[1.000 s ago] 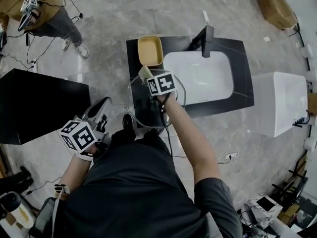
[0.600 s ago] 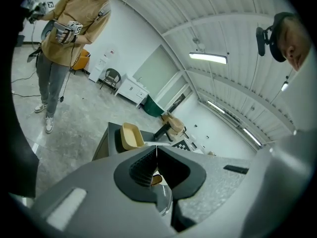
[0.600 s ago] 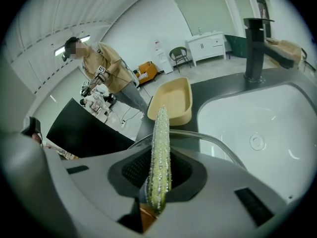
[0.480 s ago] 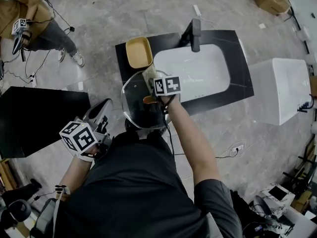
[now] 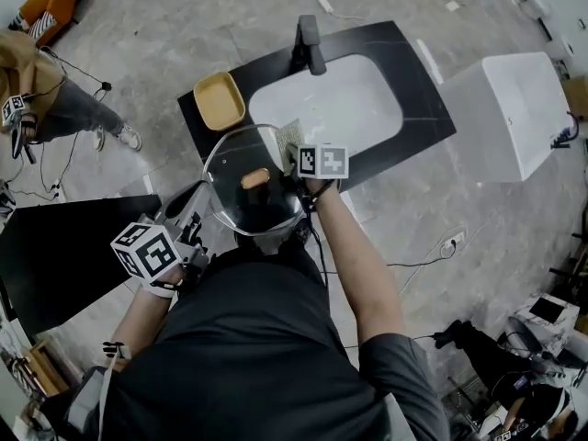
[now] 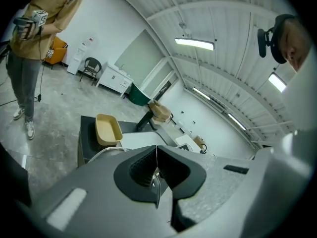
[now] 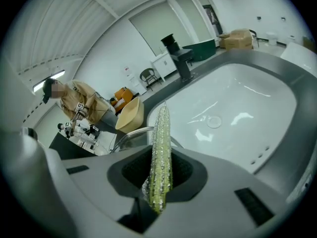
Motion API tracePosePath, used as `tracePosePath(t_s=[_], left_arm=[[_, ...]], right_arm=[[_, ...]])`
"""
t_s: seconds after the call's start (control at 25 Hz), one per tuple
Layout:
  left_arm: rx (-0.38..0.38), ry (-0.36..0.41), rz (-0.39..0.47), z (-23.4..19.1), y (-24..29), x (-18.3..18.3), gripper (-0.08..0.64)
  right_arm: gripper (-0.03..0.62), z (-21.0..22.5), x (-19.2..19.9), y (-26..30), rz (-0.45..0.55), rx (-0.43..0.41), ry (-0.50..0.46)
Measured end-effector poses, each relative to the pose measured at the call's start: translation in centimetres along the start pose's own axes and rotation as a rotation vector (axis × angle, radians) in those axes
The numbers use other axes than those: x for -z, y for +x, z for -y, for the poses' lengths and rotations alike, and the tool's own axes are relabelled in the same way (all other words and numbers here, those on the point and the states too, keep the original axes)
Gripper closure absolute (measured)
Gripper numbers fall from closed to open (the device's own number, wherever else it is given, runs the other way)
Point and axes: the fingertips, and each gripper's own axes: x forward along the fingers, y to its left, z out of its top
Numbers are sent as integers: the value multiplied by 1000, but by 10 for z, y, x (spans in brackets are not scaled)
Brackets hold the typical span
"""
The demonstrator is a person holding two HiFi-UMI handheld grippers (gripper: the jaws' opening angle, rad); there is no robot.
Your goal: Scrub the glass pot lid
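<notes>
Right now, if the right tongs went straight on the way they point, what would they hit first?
Probably the white sink basin, led by the scrub sponge they clamp; the glass lid sits just left of that line. Depth is unclear.

The glass pot lid is round and clear, with a thin metal rim and a brown knob at its centre. It is held knob side up and close to level just in front of the sink, its near-left rim pinched edge-on in the left gripper. The scouring pad, yellow-green with a silvery glittering face, stands on edge, clamped in the right gripper, at the lid's far right rim.
</notes>
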Motion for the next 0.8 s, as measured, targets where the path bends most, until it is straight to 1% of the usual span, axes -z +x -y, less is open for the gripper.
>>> tracePosePath(t_s=[0.24,0.4,0.48,0.56,0.64,0.72,0.8], left_arm=[[69,41,-54,20,19,11,558],[93,42,-56,16,4,18,557],[88,31,-46,16,3,17,558],[73,6,-31,16,7,16,557],[54,-30,-12,14,9,17,558],[33,-64,7,8,3,17,557],[11,-88,25,-1,-6,16,557]], right_arm=[[537,42,23,-30,35,86,68],[537,38,45,-38,43,108,89],[537,28,43,-44,74,72,79],[537,14,39,-47,104,-4,66],[537,-3,42,-46,108,-84,66],[537,-22,50,-42,102,-147,99],[537,-38,60,-36,97,-192,155]])
